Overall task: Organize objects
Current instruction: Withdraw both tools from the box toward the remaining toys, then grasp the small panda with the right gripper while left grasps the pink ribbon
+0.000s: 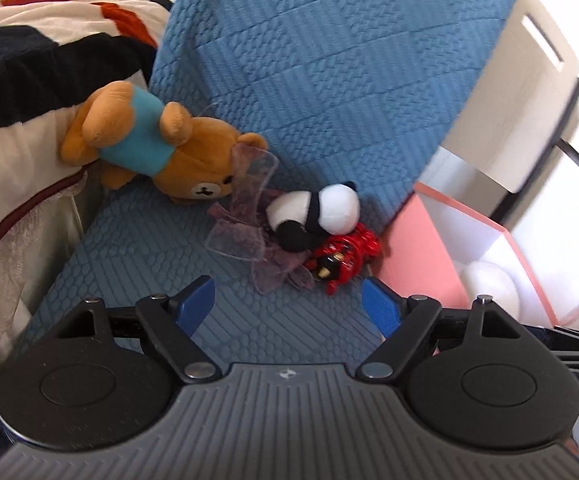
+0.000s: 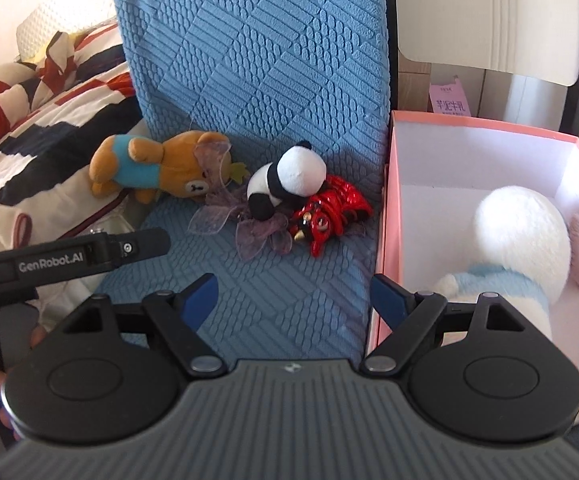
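Observation:
On the blue chair seat lie a brown bear plush in a teal shirt, a panda plush, a red toy and a sheer purple bow. A white plush in a light blue shirt lies inside the pink box to the right of the chair. My left gripper is open and empty above the seat front. My right gripper is open and empty near the seat's right edge.
A bed with a striped red, navy and white quilt lies to the left of the chair. The blue chair back rises behind the toys. A second white chair stands behind the box.

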Available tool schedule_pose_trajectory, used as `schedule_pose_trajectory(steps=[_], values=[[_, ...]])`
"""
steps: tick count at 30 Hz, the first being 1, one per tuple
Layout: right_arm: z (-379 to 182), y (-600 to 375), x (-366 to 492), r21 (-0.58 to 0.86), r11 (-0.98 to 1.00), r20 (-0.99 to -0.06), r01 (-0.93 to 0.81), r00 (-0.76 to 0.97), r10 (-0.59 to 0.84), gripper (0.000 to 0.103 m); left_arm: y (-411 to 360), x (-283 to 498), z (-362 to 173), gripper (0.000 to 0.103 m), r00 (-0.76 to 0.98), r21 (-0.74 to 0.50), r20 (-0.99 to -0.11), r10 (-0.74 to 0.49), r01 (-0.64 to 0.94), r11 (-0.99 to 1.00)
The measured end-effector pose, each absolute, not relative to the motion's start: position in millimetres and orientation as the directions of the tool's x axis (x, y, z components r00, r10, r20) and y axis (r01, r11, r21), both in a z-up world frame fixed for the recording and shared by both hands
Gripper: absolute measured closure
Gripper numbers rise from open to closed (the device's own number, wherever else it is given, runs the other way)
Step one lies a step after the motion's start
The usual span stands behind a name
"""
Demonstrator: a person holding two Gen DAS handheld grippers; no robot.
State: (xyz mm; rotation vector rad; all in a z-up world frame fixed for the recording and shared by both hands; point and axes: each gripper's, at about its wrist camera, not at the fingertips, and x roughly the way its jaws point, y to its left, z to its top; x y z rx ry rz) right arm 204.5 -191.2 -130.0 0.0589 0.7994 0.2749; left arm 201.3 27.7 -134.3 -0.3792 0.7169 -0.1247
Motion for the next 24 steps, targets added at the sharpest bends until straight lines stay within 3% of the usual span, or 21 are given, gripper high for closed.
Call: schedule_pose_trajectory(steps=[24], values=[[-151,-192,298,0.216,0.948,-0.645,-0.234,0.694,0.319,0.018,32,298,-192,0.019,0.633,-0.393,-0.733,-0.249,-0.096,0.915]])
